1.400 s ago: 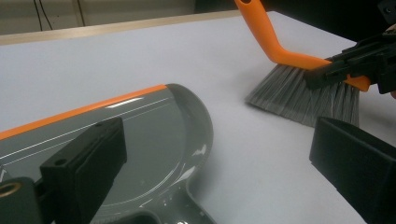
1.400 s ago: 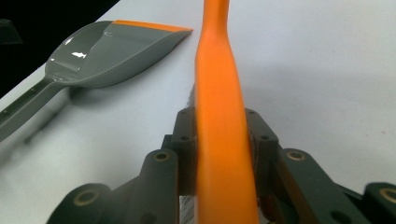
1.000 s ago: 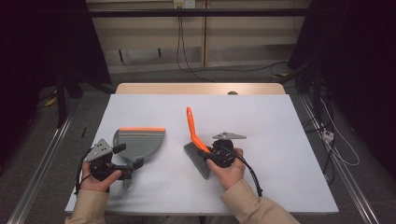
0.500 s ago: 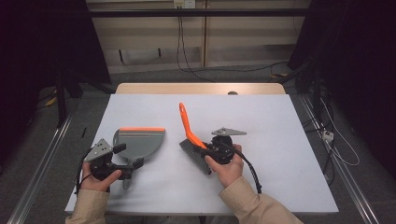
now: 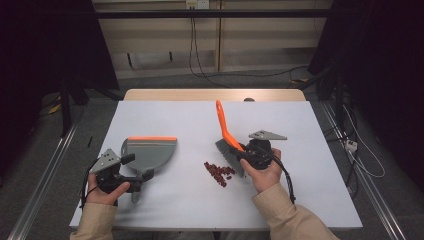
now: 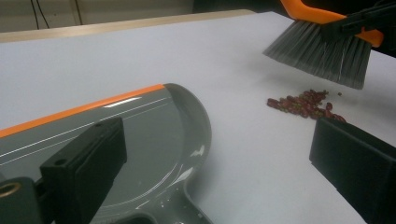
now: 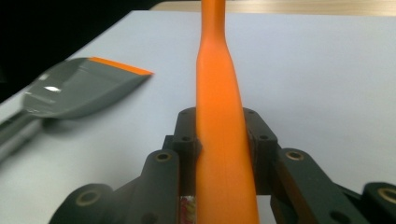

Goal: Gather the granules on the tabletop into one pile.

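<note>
A hand brush (image 5: pixel 225 126) with an orange handle (image 7: pixel 219 93) and grey bristles (image 6: pixel 322 51) is tilted above the white table, just right of a small pile of red beans (image 5: pixel 219 171). My right gripper (image 5: pixel 243 152) is shut on the handle near the brush head, and the handle runs up between its jaws (image 7: pixel 219 140). A grey dustpan (image 5: pixel 150 152) with an orange lip lies flat at the left. My left gripper (image 5: pixel 136 167) stands open at the pan's handle end. Its jaws are wide apart over the pan's rear (image 6: pixel 224 158), and the beans (image 6: pixel 306 102) lie beyond.
The white table top (image 5: pixel 175 115) has bare room at the back and the right. A wooden edge (image 5: pixel 210 95) runs along its far side. Dark floor, metal rails and cables surround the table. A cable trails from each gripper.
My right gripper has carried the brush to the right and lifted it a little, and the bean pile now shows beside the bristles. The left gripper and dustpan have not moved.
</note>
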Demonstrator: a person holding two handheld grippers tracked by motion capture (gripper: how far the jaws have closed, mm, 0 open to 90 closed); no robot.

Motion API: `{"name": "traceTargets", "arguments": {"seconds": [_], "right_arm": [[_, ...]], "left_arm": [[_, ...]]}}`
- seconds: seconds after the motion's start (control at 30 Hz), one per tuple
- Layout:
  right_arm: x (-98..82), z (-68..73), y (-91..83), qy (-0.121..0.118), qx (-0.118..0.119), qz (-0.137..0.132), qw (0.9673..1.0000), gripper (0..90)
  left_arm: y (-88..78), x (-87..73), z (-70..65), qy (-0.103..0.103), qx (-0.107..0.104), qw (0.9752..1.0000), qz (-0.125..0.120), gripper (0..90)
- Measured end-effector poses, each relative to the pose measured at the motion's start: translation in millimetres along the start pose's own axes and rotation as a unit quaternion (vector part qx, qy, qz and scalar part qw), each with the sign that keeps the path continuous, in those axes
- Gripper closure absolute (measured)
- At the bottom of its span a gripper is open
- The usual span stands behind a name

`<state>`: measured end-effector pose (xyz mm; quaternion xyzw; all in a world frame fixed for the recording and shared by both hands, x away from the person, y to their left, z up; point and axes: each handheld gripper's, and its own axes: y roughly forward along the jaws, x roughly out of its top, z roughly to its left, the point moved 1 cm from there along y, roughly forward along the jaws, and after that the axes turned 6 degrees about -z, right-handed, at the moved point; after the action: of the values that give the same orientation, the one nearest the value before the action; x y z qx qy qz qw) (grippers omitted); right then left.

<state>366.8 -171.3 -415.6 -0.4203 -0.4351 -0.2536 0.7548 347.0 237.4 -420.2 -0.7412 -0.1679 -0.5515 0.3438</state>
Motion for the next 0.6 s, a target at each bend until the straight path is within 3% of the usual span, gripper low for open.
{"name": "traceTargets", "arguments": {"seconds": [0.2, 0.43, 0.6], "right_arm": [[-8.4, -15.7, -11.0, -0.023, -0.043, 0.003, 0.9988, 71.4], [-23.5, -20.2, -13.9, -0.061, -0.091, 0.001, 0.994, 71.4], [-27.9, -7.3, -6.6, -0.079, -0.085, -0.004, 0.9932, 71.4]], "left_arm": [[-0.1, 0.3, -0.1, 0.0, -0.001, 1.0, -0.001, 3.8], [1.2, 0.4, -1.1, 0.0, -0.003, 1.0, 0.0, 3.8], [1.3, 0.4, -1.1, -0.001, -0.003, 1.0, 0.0, 3.8]]}}
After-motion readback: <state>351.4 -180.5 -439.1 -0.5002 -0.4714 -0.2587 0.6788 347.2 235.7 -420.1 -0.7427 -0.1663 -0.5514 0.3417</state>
